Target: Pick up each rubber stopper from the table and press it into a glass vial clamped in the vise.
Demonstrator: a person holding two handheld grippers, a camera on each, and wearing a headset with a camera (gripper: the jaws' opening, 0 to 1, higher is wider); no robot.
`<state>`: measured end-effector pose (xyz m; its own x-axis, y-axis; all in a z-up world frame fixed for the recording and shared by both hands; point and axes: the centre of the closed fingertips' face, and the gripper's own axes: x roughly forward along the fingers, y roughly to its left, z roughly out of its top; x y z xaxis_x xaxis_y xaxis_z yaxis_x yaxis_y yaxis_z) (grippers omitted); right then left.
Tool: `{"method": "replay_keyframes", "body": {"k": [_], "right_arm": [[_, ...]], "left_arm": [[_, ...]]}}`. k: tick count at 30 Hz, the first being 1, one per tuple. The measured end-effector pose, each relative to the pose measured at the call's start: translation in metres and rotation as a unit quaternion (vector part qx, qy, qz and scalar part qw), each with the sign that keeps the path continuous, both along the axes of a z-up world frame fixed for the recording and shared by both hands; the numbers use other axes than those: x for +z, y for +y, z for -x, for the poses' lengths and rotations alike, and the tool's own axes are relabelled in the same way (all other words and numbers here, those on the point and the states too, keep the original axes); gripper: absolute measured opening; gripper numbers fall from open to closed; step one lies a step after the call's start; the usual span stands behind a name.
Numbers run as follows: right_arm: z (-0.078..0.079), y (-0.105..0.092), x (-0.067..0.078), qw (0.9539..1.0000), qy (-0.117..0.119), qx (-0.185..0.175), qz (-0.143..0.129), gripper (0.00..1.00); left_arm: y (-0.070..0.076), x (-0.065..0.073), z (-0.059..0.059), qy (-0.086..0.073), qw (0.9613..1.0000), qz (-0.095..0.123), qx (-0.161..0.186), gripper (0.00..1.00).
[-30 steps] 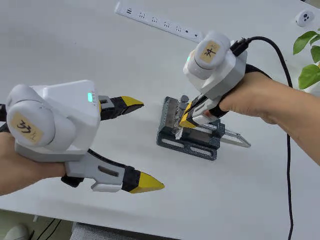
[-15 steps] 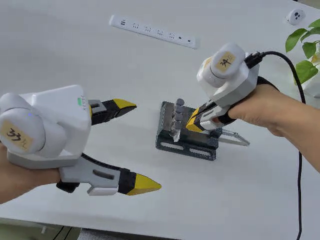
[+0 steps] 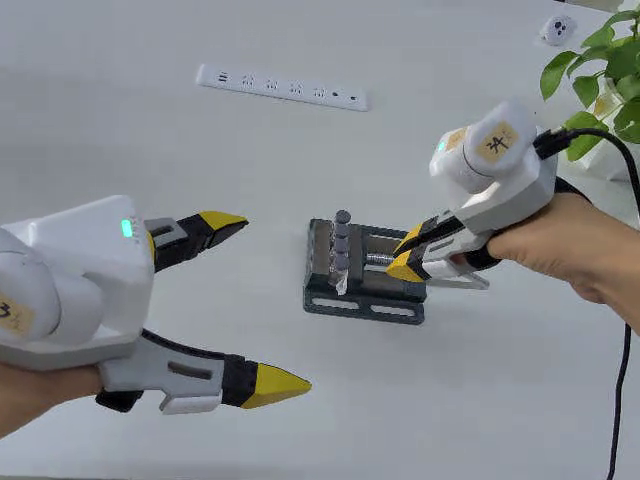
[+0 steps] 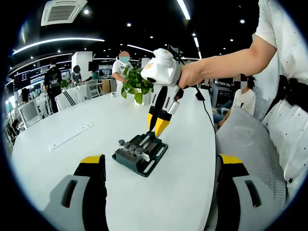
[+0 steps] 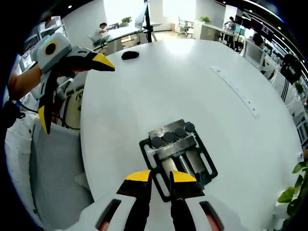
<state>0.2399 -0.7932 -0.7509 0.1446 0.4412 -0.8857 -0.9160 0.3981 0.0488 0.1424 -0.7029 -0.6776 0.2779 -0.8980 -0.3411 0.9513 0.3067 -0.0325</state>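
The white, yellow-tipped left gripper [image 3: 252, 300] is held wide open and empty by the white table's [image 3: 150, 140] near edge. Further in, four grey rubber stoppers [image 3: 342, 232] are seated in clear glass vials [image 3: 340, 274] (one row) clamped in the dark metal vise [image 3: 372, 300]. Just beside it, the right gripper's [image 3: 407, 256] jaws are nearly closed, empty.

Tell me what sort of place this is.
Probably an open-plan office: a large white round table carrying a white power strip, a square ceiling air vent, and people at desks behind.
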Motion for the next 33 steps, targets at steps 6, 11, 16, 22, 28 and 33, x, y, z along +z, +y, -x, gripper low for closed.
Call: {"method": "replay_keyframes", "body": {"k": [6,11,16,22,28,33], "right_arm": [[0.012,-0.018,0.007,0.9994,-0.015,-0.022,-0.023,0.18],[0.020,-0.031,0.008,0.9982,-0.025,-0.037,-0.040,0.24],[0.028,-0.042,0.010,0.9961,-0.034,-0.053,-0.062,0.30],[0.037,-0.051,0.006,0.9929,-0.042,-0.066,-0.089,0.39],[0.042,-0.056,0.006,0.9838,-0.059,-0.094,-0.141,0.52],[0.049,-0.066,0.005,0.9770,-0.069,-0.110,-0.170,0.65]], "left_arm": [[0.002,0.002,-0.003,-0.007,0.9999,-0.005,0.005,0.99],[0.002,0.004,-0.006,-0.012,0.9999,-0.006,0.009,0.99],[0.006,0.002,-0.009,-0.014,0.9998,-0.008,0.014,0.99],[0.010,-0.003,-0.011,-0.008,0.9997,-0.008,0.022,0.99],[0.011,-0.009,-0.014,-0.009,0.9995,-0.011,0.027,0.99],[0.010,-0.017,-0.016,-0.007,0.9994,-0.020,0.028,0.99]]}}
